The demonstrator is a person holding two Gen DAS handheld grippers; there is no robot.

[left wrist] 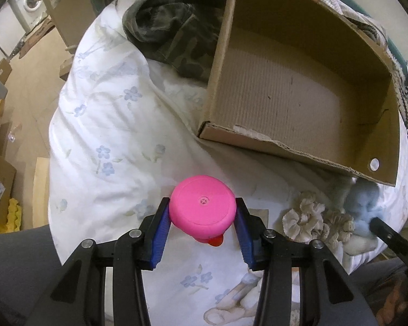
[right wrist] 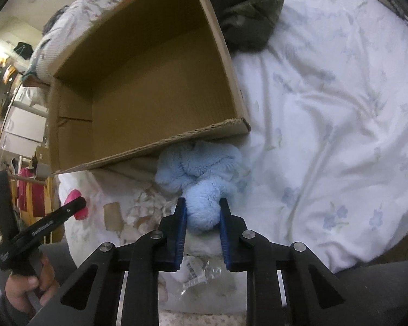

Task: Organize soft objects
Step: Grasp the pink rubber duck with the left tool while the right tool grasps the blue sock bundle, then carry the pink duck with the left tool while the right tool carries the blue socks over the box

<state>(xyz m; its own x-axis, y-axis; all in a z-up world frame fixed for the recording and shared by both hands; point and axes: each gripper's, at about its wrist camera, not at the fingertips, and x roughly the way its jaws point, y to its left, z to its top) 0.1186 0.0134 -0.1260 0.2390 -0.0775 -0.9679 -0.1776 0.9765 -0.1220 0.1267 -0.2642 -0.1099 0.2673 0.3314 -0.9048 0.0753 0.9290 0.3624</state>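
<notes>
My left gripper (left wrist: 202,209) is shut on a pink rubber toy (left wrist: 202,207) with a red tip, held above the white floral bedding (left wrist: 100,125). My right gripper (right wrist: 202,209) is shut on a fluffy light blue plush (right wrist: 201,168) that lies against the near wall of an open cardboard box (right wrist: 155,146). The box (left wrist: 274,138) is empty inside and sits ahead of both grippers. The blue plush (left wrist: 364,203) shows at the right of the left wrist view, with the right gripper's finger on it. The pink toy (right wrist: 77,203) shows at the left of the right wrist view.
A beige frilly fabric piece (left wrist: 310,217) lies between the two grippers. A camouflage garment (left wrist: 174,30) lies beyond the box on the bed. A clear plastic wrapper (right wrist: 198,274) lies under the right gripper. Boxes and a washing machine (left wrist: 27,2) stand on the floor at left.
</notes>
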